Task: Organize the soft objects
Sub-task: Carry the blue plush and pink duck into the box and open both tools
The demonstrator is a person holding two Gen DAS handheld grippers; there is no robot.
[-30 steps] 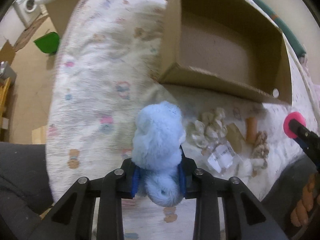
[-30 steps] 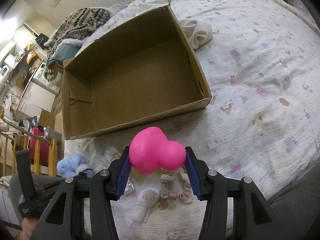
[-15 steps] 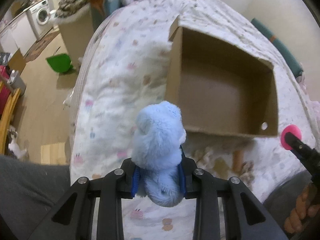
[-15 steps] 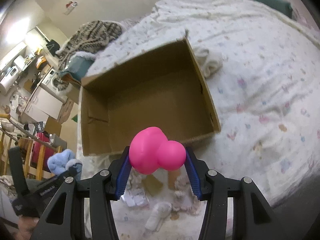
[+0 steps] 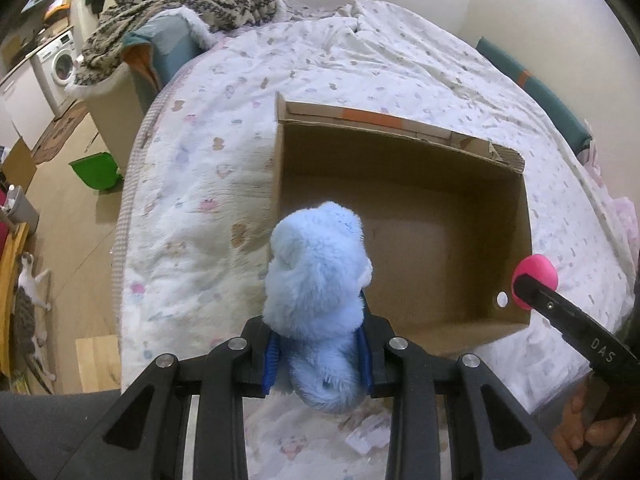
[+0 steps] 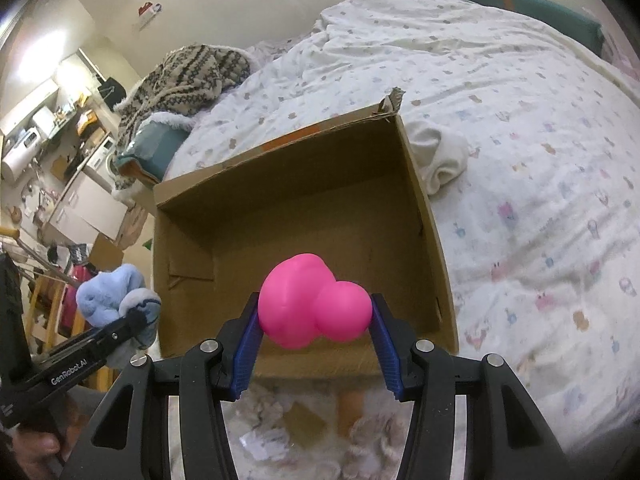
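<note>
Both grippers hang near the box's (image 5: pixel 400 216) near rim, likely so each toy can drop straight inside. The left gripper (image 5: pixel 318 354) is clamped on the blue plush (image 5: pixel 318 276), which bulges past the jaws toward 12 o'clock. The right gripper (image 6: pixel 316 332) pinches the pink toy (image 6: pixel 312 300) squarely between its pads. The box sits open on the bed (image 6: pixel 520 120); small leftovers (image 6: pixel 280 432) lie blurred at 6 o'clock.
</note>
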